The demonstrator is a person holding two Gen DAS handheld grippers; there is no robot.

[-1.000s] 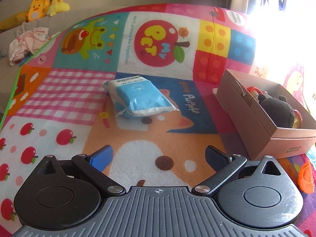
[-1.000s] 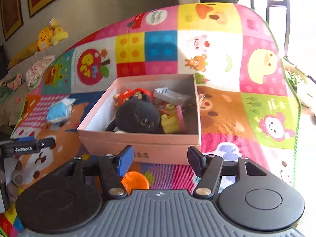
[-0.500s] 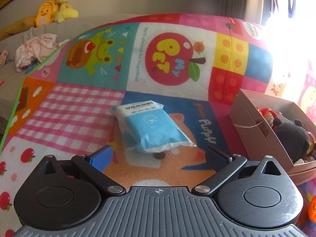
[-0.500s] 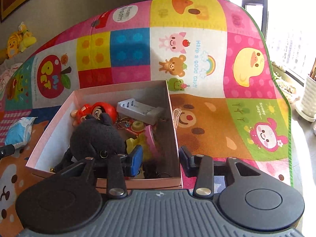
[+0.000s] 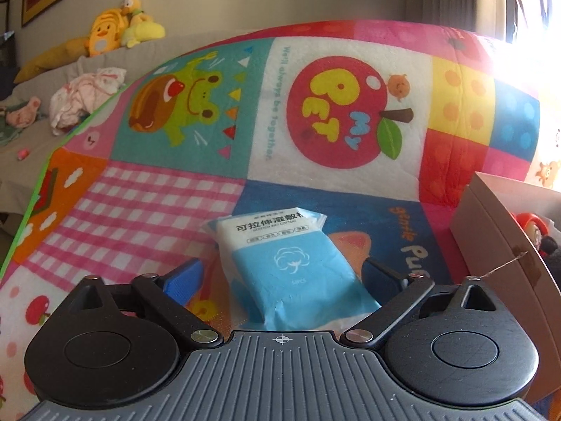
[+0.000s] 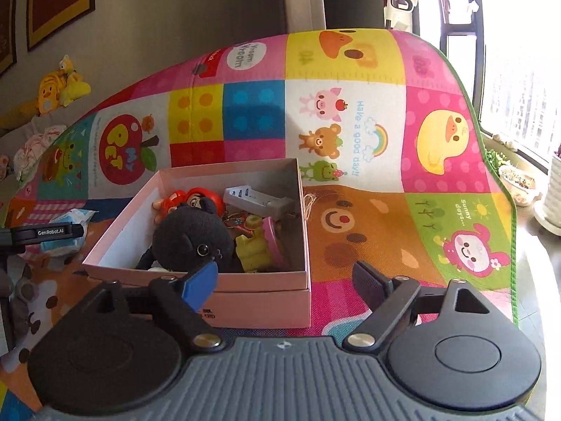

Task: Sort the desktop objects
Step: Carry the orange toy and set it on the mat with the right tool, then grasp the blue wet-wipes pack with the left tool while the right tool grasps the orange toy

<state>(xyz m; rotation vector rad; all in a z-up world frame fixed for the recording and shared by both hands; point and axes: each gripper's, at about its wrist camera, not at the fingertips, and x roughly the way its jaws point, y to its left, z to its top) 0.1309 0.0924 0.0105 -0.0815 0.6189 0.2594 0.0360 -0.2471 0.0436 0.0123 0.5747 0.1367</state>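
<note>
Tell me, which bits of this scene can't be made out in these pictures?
- Near end of the blue-and-white wet-wipe pack: left wrist view, hidden behind the gripper body.
- Floor of the pink cardboard box: right wrist view, covered by the black plush toy and clutter.
- Small print on the pack: too small.
- Window corner: left wrist view, washed out by glare.

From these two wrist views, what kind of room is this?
Most likely a home living room with a child's play area. A cartoon play mat covers the floor, plush toys sit on a sofa against the wall, and a pink box holds toys, including a black plush.
</note>
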